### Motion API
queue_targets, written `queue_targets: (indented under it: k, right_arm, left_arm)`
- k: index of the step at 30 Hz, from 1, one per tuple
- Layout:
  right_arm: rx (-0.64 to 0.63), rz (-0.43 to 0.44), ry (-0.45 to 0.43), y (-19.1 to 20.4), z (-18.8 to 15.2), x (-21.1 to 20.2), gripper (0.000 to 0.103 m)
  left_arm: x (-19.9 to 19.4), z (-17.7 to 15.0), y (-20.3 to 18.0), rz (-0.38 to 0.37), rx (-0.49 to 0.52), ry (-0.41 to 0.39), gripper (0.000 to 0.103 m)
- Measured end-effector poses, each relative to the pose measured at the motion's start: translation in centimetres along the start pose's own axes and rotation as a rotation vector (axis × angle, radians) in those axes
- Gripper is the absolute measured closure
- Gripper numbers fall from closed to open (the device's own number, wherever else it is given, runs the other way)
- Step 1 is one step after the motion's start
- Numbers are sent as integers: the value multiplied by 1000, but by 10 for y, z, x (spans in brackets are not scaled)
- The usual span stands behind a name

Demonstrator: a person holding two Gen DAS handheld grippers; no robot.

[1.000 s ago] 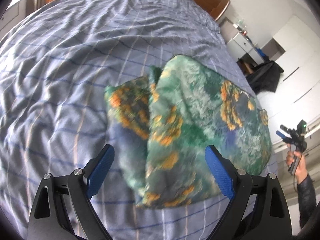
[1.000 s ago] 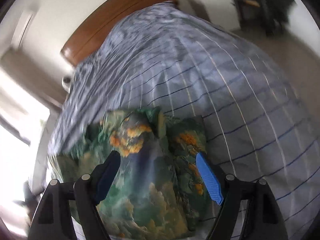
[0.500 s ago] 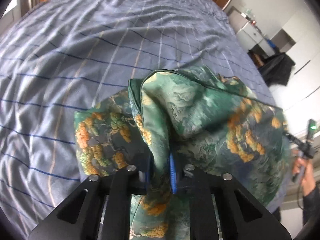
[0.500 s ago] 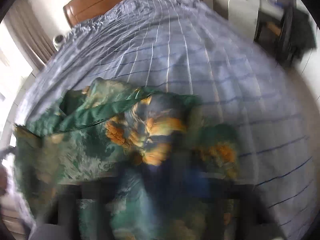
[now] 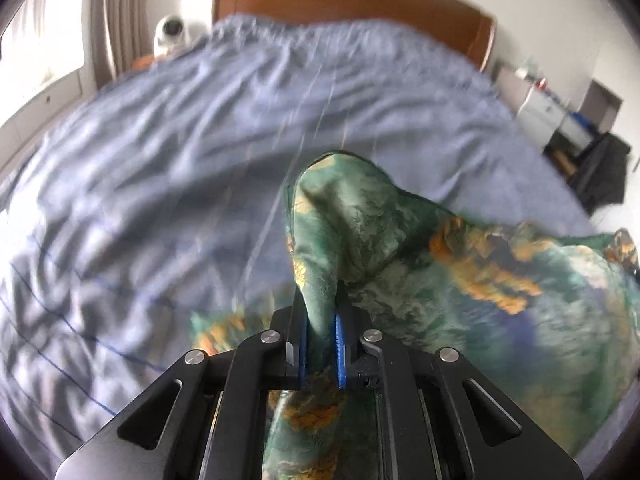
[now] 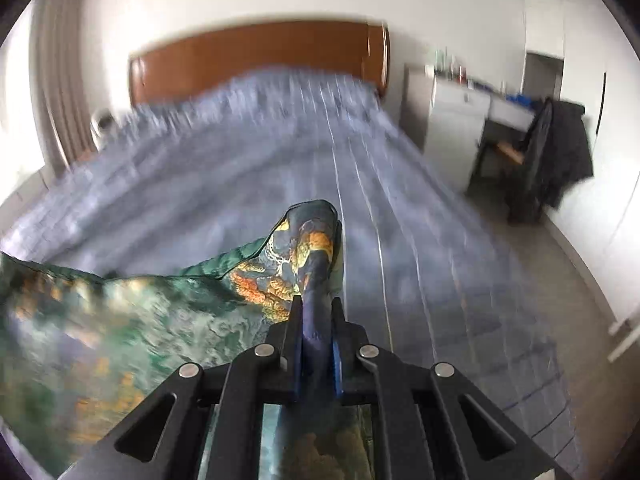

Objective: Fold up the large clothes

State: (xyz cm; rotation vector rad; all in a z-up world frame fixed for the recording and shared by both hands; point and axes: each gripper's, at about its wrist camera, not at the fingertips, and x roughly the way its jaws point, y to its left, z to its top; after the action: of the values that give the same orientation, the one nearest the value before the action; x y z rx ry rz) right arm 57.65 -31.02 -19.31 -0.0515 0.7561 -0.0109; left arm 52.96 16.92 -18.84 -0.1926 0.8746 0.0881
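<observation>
left gripper (image 5: pixel 320 338): squeezed tight on a bunched corner of the green cloth (image 5: pixel 460 280) | right gripper (image 6: pixel 316 342): pinching another corner | cloth: sticks up between both finger pairs, hanging above the blue bed (image 5: pixel 160 160)

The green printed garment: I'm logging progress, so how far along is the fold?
Done: each claw, left and right, is shut on a bunched corner of the green printed garment. In hand: it hangs lifted above the striped bedspread. Left: laying it down folded.
</observation>
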Motion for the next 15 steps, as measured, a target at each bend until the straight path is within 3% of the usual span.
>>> queue_targets:
  k: [3,4,12,15]
  right_arm:
    - [-12,10,137,2,-40,48,92]
    - [-12,17,142,3,-49,53,91]
    - [95,103,82,-13,-73,59,84]
    - [127,124,70,-16,-74,59,82]
  left_arm:
    - [15,-19,5,-12,8,3,90]
    - [17,-21,8,-23,-2,-8,88]
    - [21,-24,12,-63,-44,-23,80]
    - [20,-22,7,-32,-41,-41,63]
